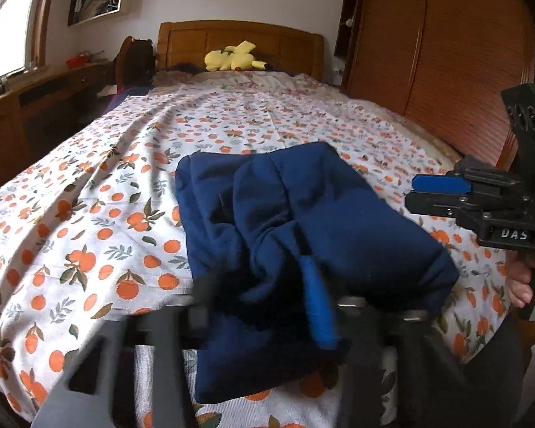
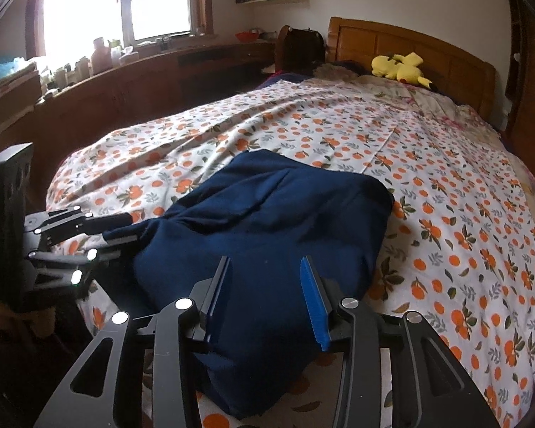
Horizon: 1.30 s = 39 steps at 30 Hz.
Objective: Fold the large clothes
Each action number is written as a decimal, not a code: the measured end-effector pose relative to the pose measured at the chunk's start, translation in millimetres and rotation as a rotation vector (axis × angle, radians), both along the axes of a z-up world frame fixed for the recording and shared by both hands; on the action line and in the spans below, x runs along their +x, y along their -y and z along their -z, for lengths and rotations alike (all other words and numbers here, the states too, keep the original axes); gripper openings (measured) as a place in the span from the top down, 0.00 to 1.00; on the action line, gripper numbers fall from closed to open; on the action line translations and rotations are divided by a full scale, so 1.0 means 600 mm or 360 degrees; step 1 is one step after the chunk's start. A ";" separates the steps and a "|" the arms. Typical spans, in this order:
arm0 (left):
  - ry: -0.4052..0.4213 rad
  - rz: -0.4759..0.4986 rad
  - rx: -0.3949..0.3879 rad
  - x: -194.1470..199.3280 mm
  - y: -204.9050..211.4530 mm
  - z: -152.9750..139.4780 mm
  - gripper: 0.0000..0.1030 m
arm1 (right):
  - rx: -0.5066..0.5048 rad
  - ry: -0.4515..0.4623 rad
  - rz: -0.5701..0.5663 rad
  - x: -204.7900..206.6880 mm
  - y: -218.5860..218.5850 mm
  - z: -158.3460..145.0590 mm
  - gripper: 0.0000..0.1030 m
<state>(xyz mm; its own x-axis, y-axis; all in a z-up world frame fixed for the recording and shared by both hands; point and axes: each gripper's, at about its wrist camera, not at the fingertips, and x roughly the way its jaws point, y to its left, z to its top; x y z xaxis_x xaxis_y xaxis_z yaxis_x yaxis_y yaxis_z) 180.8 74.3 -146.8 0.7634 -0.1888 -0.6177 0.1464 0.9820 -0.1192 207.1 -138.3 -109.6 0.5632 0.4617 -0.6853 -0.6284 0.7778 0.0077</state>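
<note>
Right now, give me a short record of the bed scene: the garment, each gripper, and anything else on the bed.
Garment: navy garment, loosely folded, on the orange-print bedspread near the bed's near edge
Left gripper: fingers pinching the garment's bunched edge
Right gripper: fingers apart, gripping nothing
Also on bed: yellow plush toy by the headboard

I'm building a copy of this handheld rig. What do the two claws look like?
Both are black plastic linkage frames with silver pivot screws. The right claw has long slotted arms and ribbed blue pads on its fingertips. White letters "DAS" mark its body in the left wrist view. The left claw sits against a flat black mounting plate with round holes.
</note>
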 end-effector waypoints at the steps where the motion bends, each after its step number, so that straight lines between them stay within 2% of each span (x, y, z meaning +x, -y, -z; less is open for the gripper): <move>1: -0.0002 0.0015 -0.0004 0.000 0.001 0.000 0.78 | -0.0001 -0.0005 0.0002 0.000 0.001 0.002 0.63; 2: 0.0000 0.0039 0.0008 -0.003 0.005 -0.002 0.83 | -0.0001 -0.0011 0.0003 0.000 0.002 0.004 0.63; 5: 0.0043 0.0045 0.0043 -0.014 0.008 -0.012 0.87 | -0.0006 -0.0026 0.0004 -0.002 0.004 0.008 0.63; 9: 0.0117 0.0036 -0.0079 -0.041 -0.020 -0.040 0.89 | -0.0003 -0.0037 -0.0015 -0.010 0.002 0.009 0.63; 11: 0.0144 0.0030 -0.0054 -0.058 -0.027 -0.048 0.90 | -0.0006 -0.0044 -0.0039 -0.018 -0.002 0.011 0.63; 18: 0.0036 0.0024 0.0023 -0.067 -0.037 -0.018 0.89 | -0.0036 -0.0107 -0.0075 -0.027 -0.008 0.041 0.59; 22: -0.0024 0.0030 0.0052 -0.061 -0.038 0.002 0.89 | -0.0147 -0.0163 -0.0098 -0.026 -0.029 0.088 0.58; 27: -0.0046 0.0006 0.0073 -0.059 -0.041 0.013 0.89 | -0.0086 -0.0163 -0.0124 -0.019 -0.021 0.073 0.58; 31: -0.0052 -0.0004 0.0075 -0.056 -0.041 0.014 0.88 | -0.0059 -0.0106 -0.0068 0.013 0.000 0.051 0.52; 35: -0.0043 -0.0016 0.0090 -0.056 -0.039 0.015 0.85 | -0.0037 -0.0115 0.0010 0.082 0.013 0.048 0.52; 39: -0.0044 -0.0020 0.0085 -0.056 -0.041 0.015 0.85 | -0.0063 -0.0119 0.0080 0.165 0.010 0.059 0.47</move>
<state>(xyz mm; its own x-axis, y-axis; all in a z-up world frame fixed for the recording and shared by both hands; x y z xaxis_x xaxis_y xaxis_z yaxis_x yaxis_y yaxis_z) 147.3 98.9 -155.9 0.7481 -0.1456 -0.6474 0.1312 0.9888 -0.0707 306.1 -144.5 -145.2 0.5318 0.4058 -0.7433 -0.5873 0.8091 0.0216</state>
